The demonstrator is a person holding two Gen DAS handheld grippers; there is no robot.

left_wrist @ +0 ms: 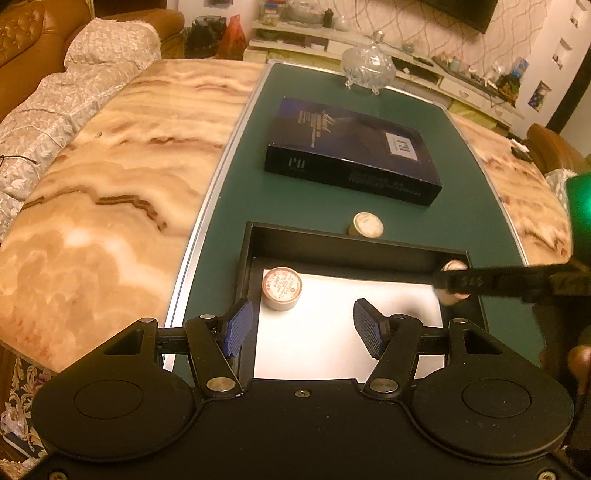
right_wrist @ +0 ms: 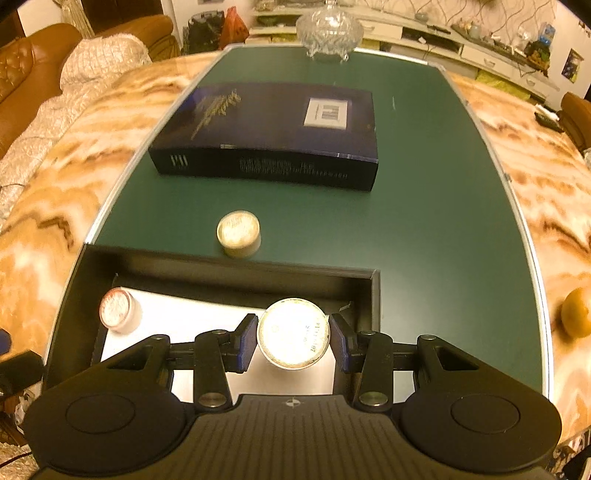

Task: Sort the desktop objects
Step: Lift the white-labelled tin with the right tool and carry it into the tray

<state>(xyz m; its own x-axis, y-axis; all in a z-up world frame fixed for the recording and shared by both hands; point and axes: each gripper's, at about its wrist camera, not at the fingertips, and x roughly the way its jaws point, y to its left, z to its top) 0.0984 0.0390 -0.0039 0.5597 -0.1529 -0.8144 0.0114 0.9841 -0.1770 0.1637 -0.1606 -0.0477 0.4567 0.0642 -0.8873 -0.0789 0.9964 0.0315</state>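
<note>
The right gripper has its jaws closed on a round tin, one blue pad pressed to each side, the pale lid facing up. The tin is held over the near right part of an open black box, whose floor is lined with white paper. The left gripper hangs over the near left part of the same box with its jaws partly apart and nothing between them.

Inside the box, in its far left corner, a second round tin with a reddish printed lid stands upright on the white paper. From the left wrist view the right gripper's fingers reach in across the box's right wall, with the held tin showing pale between them.

Just beyond the box's far wall, a third tin with a cream lid stands on the green mat that covers the middle of the marble counter. Farther from the box, a thick dark blue book lies flat on the mat. Beyond the book, at the mat's far edge, stands a lidded glass bowl. To the right of the box, off the mat, a round orange fruit sits on the marble.
</note>
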